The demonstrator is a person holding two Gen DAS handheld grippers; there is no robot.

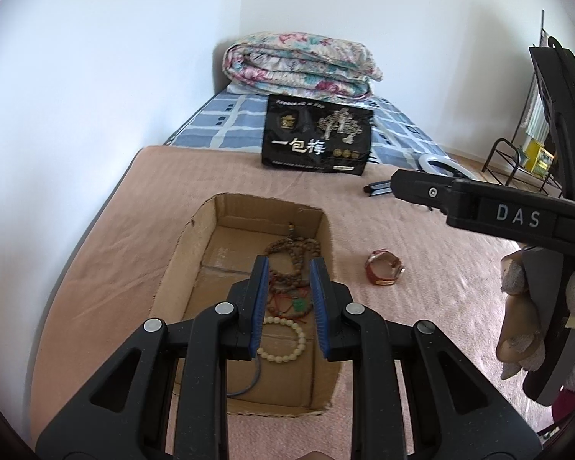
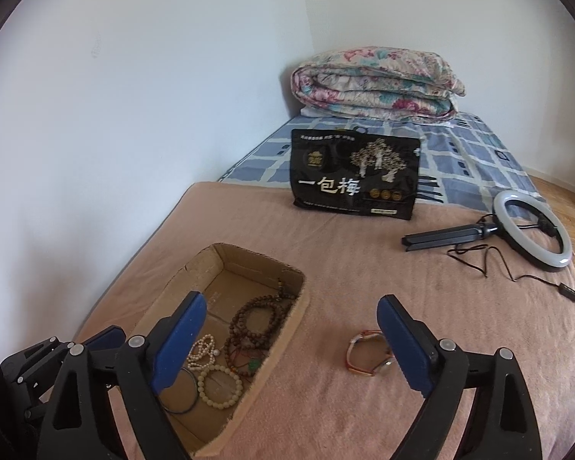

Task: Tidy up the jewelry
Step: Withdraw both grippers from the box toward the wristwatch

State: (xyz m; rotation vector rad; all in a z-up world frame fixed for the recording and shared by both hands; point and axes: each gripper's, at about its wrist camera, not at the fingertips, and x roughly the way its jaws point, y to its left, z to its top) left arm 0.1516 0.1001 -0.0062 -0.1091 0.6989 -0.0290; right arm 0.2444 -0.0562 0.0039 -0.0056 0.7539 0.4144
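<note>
Lying on the bed (image 2: 364, 268) just inside the right gripper (image 2: 293, 345)'s wide-released jaws, the wristwatch (image 2: 368, 356) looks light and floppy-strapped, best pinched across its case; the left gripper (image 1: 289, 291) hangs nearly closed, empty, above the cardboard box (image 1: 195, 253).

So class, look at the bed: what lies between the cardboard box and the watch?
Nothing: only bare pink blanket separates the cardboard box from the watch. Both wrist views show that stretch bare, most clearly the right wrist view.
</note>
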